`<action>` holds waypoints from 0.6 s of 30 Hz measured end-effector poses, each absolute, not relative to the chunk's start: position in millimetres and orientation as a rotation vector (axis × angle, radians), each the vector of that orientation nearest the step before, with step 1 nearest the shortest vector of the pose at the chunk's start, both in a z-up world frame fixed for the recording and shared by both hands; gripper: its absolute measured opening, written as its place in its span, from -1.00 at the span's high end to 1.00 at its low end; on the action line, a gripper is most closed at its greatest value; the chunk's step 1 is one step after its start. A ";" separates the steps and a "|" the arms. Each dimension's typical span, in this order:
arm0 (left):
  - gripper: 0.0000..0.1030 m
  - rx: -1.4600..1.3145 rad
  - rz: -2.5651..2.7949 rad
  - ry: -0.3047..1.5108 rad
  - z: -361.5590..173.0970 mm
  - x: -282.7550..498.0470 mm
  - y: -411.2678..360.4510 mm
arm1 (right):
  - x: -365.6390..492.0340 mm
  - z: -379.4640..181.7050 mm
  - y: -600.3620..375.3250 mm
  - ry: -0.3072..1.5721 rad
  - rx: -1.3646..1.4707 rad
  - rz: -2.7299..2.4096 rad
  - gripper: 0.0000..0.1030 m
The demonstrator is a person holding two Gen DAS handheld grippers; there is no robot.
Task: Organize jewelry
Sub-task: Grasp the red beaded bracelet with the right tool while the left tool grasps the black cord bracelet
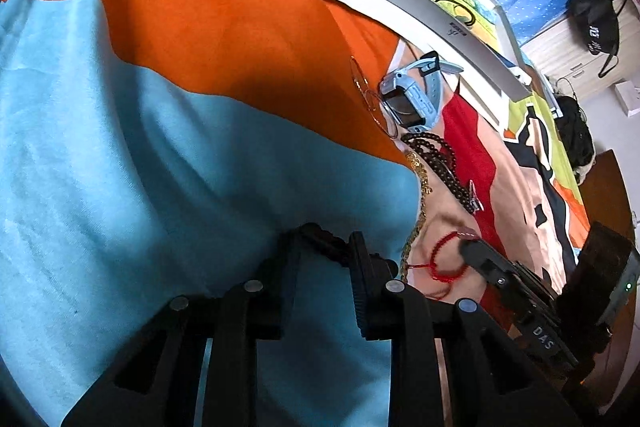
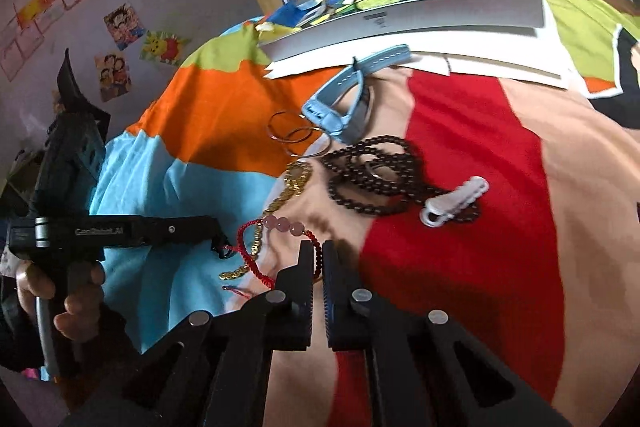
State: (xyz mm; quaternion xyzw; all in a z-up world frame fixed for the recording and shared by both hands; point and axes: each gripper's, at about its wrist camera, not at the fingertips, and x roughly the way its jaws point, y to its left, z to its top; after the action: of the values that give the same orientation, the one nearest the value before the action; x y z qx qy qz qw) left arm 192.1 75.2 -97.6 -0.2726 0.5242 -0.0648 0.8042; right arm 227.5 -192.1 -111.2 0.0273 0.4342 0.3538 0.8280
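Right gripper (image 2: 318, 247) pinched on the red cord bracelet (image 2: 256, 247), near the middle of the bedspread (image 2: 460, 187); left gripper (image 2: 220, 247) nipping its left end. Beyond: gold chain (image 2: 296, 179), dark beads (image 2: 376, 171), blue watch (image 2: 340, 107).

Left wrist view: left gripper (image 1: 320, 239) narrow, contents hidden; bracelet (image 1: 440, 259) just right, at the right gripper (image 1: 476, 251).

Bedspread (image 2: 460, 187): orange, light-blue, red, peach blocks. Bracelet (image 2: 276, 231): red cord, pink beads. Watch (image 2: 340, 107): pale blue. Beads (image 2: 372, 171): dark brown.
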 end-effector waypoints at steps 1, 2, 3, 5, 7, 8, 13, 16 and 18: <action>0.59 -0.591 -0.130 1.125 -98.6 192.8 75.4 | 228.4 -111.9 -197.0 0.922 0.073 0.749 0.91; 0.59 -0.597 -0.125 1.126 -99.2 194.0 75.6 | 229.0 -111.4 -197.2 0.923 0.081 0.748 0.91; 0.59 -0.607 -0.118 1.126 -100.1 194.6 76.0 | 229.9 -111.8 -198.1 0.926 0.090 0.748 0.91; 0.59 -0.619 -0.103 1.126 -101.2 195.5 75.7 | 230.9 -112.7 -200.6 0.929 0.107 0.751 0.91; 0.56 -0.619 -0.091 1.126 -101.0 196.3 73.7 | 230.5 -113.0 -201.4 0.929 0.108 0.755 0.91; 0.47 -0.616 -0.093 1.124 -100.4 196.4 72.2 | 230.2 -112.4 -201.4 0.928 0.109 0.756 0.91; 0.32 -0.563 -0.085 1.123 -97.7 197.9 60.9 | 230.8 -111.7 -201.6 0.921 0.115 0.757 0.91; 0.41 -0.521 -0.064 1.117 -96.9 197.1 55.7 | 230.7 -111.7 -202.8 0.919 0.119 0.757 0.91; 0.68 -0.496 -0.033 1.113 -97.3 196.1 55.0 | 230.4 -111.5 -202.1 0.920 0.120 0.757 0.91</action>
State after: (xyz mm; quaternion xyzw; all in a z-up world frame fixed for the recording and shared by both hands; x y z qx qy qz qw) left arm 196.1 55.0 -97.3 -0.2328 0.5229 -0.0153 0.8199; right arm 230.4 -202.1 -111.5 0.0563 0.4329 0.3564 0.8261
